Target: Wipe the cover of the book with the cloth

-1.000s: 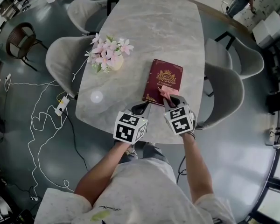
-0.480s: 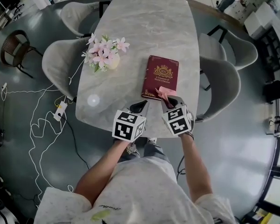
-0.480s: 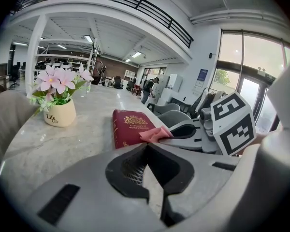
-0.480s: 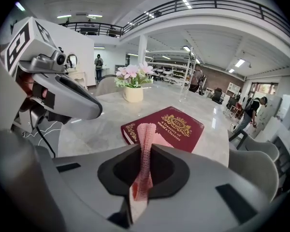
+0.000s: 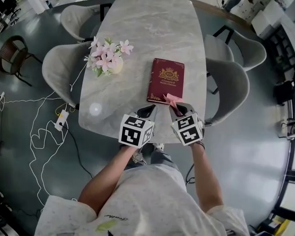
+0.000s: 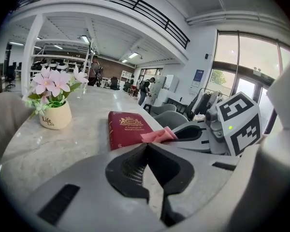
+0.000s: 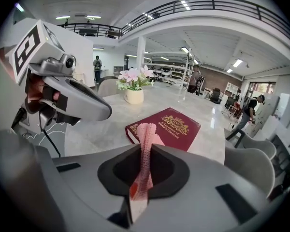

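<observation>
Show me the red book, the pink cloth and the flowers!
red book [image 5: 165, 81], head view, middle of its cover.
pink cloth [image 7: 146, 139], right gripper view, middle of the upright strip.
flowers [image 5: 106, 58], head view, the pink blossoms.

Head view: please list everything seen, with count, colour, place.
table: one, grey marble, centre.
book: one, dark red, on the table, near edge.
cloth: one, pink, in right claw, at book's near corner.
flower pot: one, cream with pink flowers, left of book.
chairs: four, light grey, two each side of table.
left claw: one, grey, shut, empty.
right claw: one, grey, shut on cloth.
</observation>
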The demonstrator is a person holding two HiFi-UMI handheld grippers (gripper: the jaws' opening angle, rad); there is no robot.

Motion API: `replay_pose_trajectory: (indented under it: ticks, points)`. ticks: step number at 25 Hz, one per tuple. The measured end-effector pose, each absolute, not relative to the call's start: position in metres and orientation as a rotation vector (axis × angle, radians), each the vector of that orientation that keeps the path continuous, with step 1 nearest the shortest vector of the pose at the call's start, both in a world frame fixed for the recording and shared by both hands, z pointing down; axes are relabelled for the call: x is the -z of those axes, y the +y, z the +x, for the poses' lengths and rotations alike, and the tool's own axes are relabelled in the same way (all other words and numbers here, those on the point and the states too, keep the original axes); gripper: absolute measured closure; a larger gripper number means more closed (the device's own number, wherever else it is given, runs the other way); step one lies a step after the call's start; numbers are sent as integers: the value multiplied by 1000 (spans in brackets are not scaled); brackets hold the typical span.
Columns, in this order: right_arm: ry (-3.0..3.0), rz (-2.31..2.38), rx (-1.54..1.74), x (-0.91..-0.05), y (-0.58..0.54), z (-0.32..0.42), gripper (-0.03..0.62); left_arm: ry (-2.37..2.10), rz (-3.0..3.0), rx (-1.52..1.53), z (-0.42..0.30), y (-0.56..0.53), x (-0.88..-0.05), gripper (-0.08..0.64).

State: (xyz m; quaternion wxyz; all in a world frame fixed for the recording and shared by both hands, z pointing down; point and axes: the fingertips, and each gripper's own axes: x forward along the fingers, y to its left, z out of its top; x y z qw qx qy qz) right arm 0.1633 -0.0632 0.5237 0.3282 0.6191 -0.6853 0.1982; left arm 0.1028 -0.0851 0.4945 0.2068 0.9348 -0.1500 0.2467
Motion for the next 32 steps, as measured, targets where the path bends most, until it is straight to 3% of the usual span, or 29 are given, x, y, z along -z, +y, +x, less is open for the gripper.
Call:
replay_pose_trajectory:
  ticks: [15,32]
  points:
    - [-1834,1666,-334,-441,-109,212,574,-459,2587,-665,123,-101,-489,552]
    - [-1905,1472,-228,-450,-208,240,574,-642,2491,-641,133,-149,-503,554]
